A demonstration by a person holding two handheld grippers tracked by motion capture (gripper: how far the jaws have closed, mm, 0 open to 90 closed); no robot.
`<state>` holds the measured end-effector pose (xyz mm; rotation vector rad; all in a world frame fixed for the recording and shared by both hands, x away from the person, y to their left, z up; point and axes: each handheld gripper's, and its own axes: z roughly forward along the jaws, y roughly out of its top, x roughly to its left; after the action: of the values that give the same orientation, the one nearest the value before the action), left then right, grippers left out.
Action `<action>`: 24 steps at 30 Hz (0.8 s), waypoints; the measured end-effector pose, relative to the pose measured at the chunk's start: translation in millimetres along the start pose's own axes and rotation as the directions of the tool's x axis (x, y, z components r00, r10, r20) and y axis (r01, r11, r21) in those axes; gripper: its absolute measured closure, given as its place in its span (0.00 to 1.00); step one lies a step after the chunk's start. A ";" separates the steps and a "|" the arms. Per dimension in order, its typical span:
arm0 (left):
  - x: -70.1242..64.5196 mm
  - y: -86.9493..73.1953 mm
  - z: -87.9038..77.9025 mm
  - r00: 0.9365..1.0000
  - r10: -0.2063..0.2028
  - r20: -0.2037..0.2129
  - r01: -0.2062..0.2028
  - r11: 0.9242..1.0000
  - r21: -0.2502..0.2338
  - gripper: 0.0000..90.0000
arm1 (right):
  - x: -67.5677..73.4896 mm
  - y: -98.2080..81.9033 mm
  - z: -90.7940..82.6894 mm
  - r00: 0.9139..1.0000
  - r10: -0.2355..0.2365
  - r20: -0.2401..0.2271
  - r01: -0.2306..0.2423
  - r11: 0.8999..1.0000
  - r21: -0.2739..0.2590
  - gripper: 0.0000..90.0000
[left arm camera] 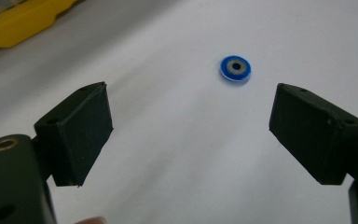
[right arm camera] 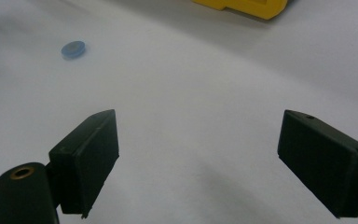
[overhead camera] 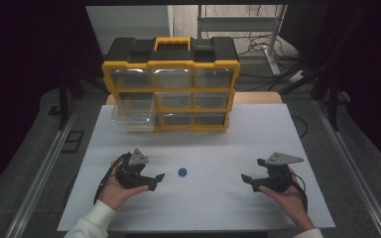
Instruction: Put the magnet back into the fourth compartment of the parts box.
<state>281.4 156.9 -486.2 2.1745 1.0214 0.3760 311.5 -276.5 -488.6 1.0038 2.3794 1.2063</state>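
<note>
Item: blue washer [overhead camera: 182,172], flat on the white table [overhead camera: 203,208]. We log it just ahead of the left gripper [overhead camera: 158,180], beyond its jaw tips and apart from them; jaws spread wide, holding nothing. The right gripper [overhead camera: 248,182] we log well apart from the washer, jaws likewise spread, empty. Behind both: yellow organiser [overhead camera: 171,91], one left drawer [overhead camera: 134,115] pulled out.

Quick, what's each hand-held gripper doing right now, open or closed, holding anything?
Left hand-held gripper: open, holding nothing, blue washer ahead of it.
Right hand-held gripper: open, holding nothing.
</note>
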 end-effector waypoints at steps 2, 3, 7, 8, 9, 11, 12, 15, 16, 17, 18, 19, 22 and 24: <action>-2.1 2.6 4.4 1.000 0.002 0.007 -0.002 1.000 0.006 0.15 | 0.2 0.0 0.2 1.000 0.000 0.000 0.000 1.000 0.001 0.14; -2.8 3.6 5.8 1.000 0.005 0.007 -0.005 1.000 0.009 0.15 | 0.5 -0.1 0.3 1.000 -0.002 0.000 0.002 1.000 0.002 0.14; -4.9 7.5 10.4 1.000 0.007 0.024 -0.007 1.000 0.018 0.15 | 0.9 -0.4 -0.3 1.000 -0.003 0.001 0.003 1.000 0.002 0.14; -5.1 8.3 11.5 1.000 0.004 0.030 -0.005 1.000 0.017 0.15 | 0.8 -0.5 -0.4 1.000 -0.002 0.002 0.002 1.000 0.002 0.14; -5.1 8.8 12.0 0.999 0.004 0.033 -0.004 1.000 0.017 0.15 | 0.6 -0.5 -0.6 1.000 -0.001 0.003 0.001 1.000 0.002 0.14; -4.7 10.6 14.0 0.999 0.001 0.043 -0.002 1.000 0.020 0.16 | 0.4 -0.6 -0.6 1.000 -0.001 0.004 0.001 1.000 0.002 0.14; -4.4 11.4 14.8 0.999 0.001 0.045 -0.002 1.000 0.022 0.16 | 0.5 -0.6 -0.4 1.000 -0.001 0.004 0.001 1.000 0.002 0.14; -3.8 13.8 17.7 0.998 -0.005 0.057 0.004 1.000 0.025 0.16 | 0.7 -0.6 -0.2 1.000 -0.002 0.004 0.002 1.000 0.003 0.14; -3.7 14.8 19.3 0.998 -0.001 0.061 0.000 1.000 0.029 0.16 | 0.5 -0.6 -0.1 1.000 -0.002 0.005 0.002 1.000 0.004 0.14; -4.0 15.7 21.1 0.998 -0.002 0.060 -0.001 0.999 0.034 0.16 | 0.2 -0.6 0.0 1.000 -0.002 0.005 0.002 1.000 0.004 0.14; -3.9 16.8 23.0 0.998 0.002 0.062 -0.005 0.999 0.041 0.16 | -0.1 -0.7 0.1 1.000 -0.001 0.006 0.001 1.000 0.005 0.14; -4.1 17.8 25.2 0.998 0.002 0.065 -0.005 0.999 0.044 0.16 | -0.3 -0.8 0.3 1.000 0.000 0.006 0.000 1.000 0.005 0.14; -5.8 21.6 31.5 0.998 0.009 0.070 -0.013 0.998 0.057 0.16 | -0.5 -1.0 0.6 1.000 0.000 0.004 0.000 1.000 0.007 0.14; -7.6 24.6 35.2 0.997 0.020 0.072 -0.025 0.998 0.065 0.16 | -0.7 -1.0 0.5 1.000 0.001 0.003 -0.001 1.000 0.006 0.14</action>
<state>308.4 123.6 -494.0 2.2435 0.9835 0.2766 311.8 -277.1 -489.7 1.0079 2.3822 1.1971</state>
